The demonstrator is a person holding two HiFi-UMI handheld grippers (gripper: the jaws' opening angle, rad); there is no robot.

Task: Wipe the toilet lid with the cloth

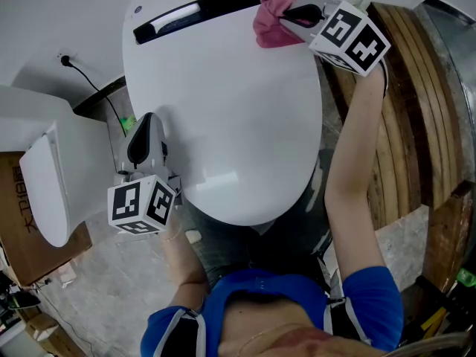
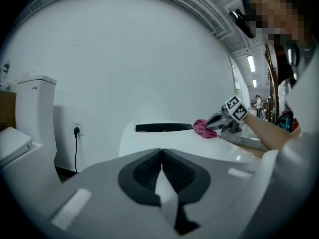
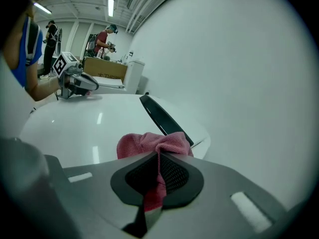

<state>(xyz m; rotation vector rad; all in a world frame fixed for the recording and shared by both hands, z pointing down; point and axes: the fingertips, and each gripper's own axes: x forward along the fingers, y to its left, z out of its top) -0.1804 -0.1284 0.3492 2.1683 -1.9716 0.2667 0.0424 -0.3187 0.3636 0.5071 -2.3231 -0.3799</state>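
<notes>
Right gripper [image 3: 158, 156] jaws are sitting closest to the lens, and you are clenching them on the cloth [image 3: 149, 142], a pink, nubby bunch that is bulging out ahead of the tips and trailing a strip back between the pads. Cloth is pressing on the toilet lid [image 1: 223, 110] at its far right corner, just ahead of this gripper, at the end of the black strip [image 1: 195, 12] running along the lid's rear edge. You are holding the left gripper [image 1: 146, 119] with its jaws closed together on nothing, at the lid's left rim and well apart from the cloth; whether it is touching the rim is not clear. Judgement on progress: wiping is sitting at the rear corner. The wide span of lid between the two grippers is showing no streak or damp trail, so wiped and unwiped areas cannot be told apart; treat most of it as left to cover. Lid is looking glossy white, lying shut, and reflecting bright streaks of light.
</notes>
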